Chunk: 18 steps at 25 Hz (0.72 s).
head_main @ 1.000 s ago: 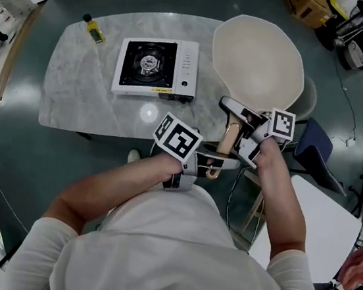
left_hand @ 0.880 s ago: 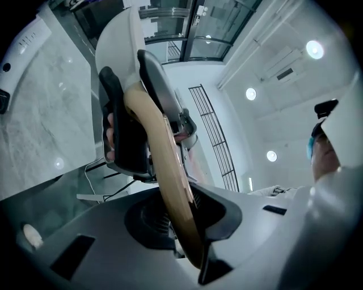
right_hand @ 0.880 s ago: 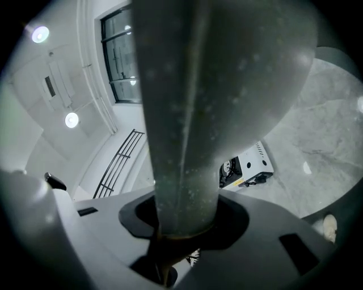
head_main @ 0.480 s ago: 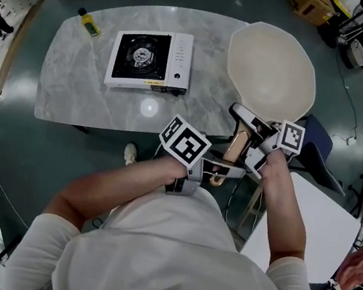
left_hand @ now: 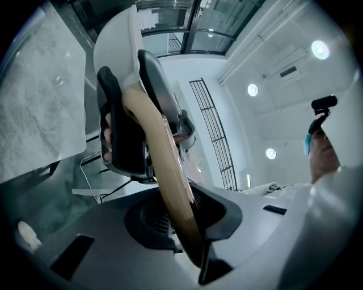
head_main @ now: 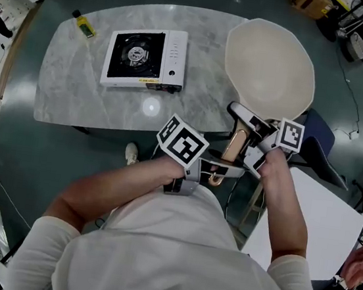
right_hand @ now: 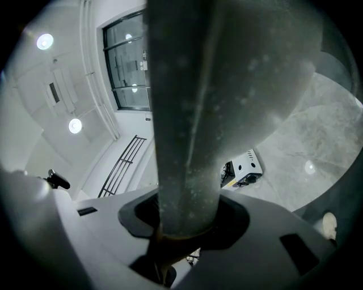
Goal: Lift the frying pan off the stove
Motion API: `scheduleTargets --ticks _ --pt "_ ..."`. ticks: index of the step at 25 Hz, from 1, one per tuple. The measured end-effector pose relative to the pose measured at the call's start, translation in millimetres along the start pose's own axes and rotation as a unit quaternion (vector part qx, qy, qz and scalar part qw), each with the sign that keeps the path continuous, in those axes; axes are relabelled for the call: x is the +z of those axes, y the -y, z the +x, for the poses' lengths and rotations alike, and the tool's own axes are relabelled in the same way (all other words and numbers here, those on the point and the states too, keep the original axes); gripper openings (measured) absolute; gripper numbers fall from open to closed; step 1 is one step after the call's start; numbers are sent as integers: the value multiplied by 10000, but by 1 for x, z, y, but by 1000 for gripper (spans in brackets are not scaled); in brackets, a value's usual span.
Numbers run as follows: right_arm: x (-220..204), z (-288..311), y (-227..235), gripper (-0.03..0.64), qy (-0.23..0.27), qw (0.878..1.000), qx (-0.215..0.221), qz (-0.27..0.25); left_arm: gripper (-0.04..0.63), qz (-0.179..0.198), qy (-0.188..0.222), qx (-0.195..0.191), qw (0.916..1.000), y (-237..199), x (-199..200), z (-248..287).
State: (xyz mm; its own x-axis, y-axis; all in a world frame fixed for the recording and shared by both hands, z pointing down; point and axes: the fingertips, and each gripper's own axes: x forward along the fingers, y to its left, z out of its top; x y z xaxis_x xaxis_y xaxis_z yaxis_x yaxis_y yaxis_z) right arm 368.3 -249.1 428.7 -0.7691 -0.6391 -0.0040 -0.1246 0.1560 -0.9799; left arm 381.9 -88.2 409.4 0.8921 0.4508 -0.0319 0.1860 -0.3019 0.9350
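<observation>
I hold the frying pan [head_main: 270, 66] aloft over the table's [head_main: 75, 94] right edge. My right gripper [head_main: 245, 124] and left gripper [head_main: 221, 169] both clamp its wooden handle [head_main: 234, 148]. The stove [head_main: 145, 58] sits well apart toward the left, with a yellow bottle [head_main: 84, 24] by the far-left corner.

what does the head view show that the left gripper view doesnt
Head view only: the portable gas stove, its burner bare, and a small yellow object farther left. Left gripper view only: ceiling lights and a black railing. Both: the marble table, the frying pan and its wooden handle clamped in the left claw.
</observation>
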Motion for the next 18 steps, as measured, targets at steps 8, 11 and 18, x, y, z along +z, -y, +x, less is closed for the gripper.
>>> scheduleTargets --ticks 8,11,18 --pt "-1 1 0 170 -36 10000 -25 16 92 -23 19 -15 10000 1 0 0" --pt "-1 1 0 170 -53 10000 -27 4 92 -19 20 -20 10000 2 0 0" --pt "-1 1 1 170 -106 9999 -15 12 92 -8 30 -8 10000 0 1 1"
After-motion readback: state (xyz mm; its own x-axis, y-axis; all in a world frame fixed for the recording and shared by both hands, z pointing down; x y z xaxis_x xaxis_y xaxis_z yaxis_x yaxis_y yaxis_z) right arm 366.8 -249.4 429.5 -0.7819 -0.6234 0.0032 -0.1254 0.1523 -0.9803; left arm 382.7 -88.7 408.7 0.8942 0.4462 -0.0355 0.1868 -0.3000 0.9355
